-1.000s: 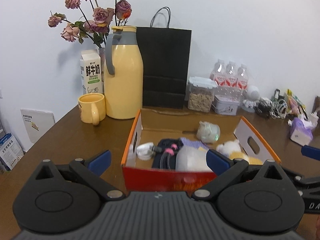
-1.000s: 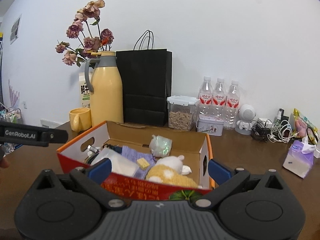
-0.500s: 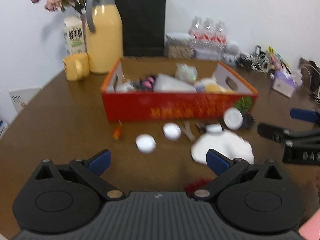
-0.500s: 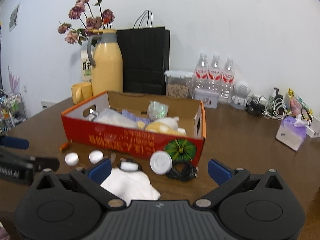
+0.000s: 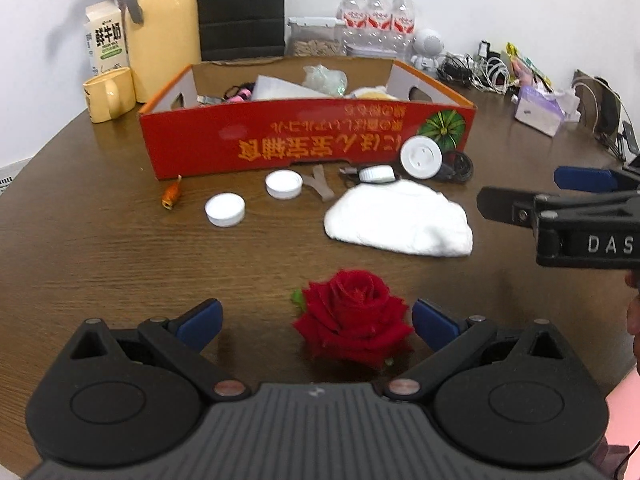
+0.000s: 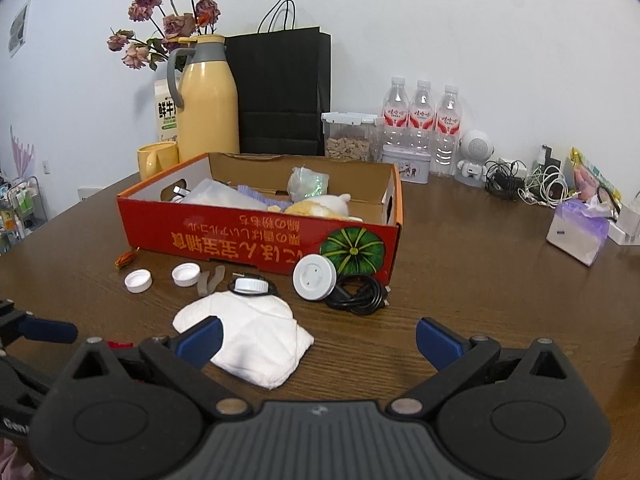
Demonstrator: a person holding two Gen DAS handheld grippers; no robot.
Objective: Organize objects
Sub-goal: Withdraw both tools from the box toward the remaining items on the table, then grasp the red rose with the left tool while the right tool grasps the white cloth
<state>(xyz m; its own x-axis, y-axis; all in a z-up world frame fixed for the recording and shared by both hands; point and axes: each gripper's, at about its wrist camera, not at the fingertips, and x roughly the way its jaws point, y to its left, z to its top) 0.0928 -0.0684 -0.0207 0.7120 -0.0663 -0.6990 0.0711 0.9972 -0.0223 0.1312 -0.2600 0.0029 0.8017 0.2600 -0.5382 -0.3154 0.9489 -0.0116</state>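
A red cardboard box [image 5: 304, 144] [image 6: 260, 240] holding several items stands mid-table. In front of it lie an orange toy [image 5: 172, 197], two white caps [image 5: 225, 210] [image 5: 283, 184], a white cloth [image 5: 400, 224] [image 6: 248, 336], a round white disc [image 5: 421, 157] [image 6: 314, 277] and a black cable [image 6: 356, 294]. A red rose [image 5: 354, 316] lies between the open jaws of my left gripper [image 5: 316, 322]. My right gripper [image 6: 318, 340] is open and empty, just right of the cloth; it also shows in the left wrist view [image 5: 560, 208].
A yellow thermos [image 6: 208, 96], yellow mug [image 5: 108, 94], milk carton [image 5: 105, 40], black paper bag [image 6: 284, 88], snack container [image 6: 350, 136], three water bottles [image 6: 422, 120], tangled cables [image 6: 528, 184] and a tissue pack [image 6: 576, 232] line the back and right of the table.
Both grippers pulled back and lowered from over the box. The loose items in front of the box and the red rose came into view.
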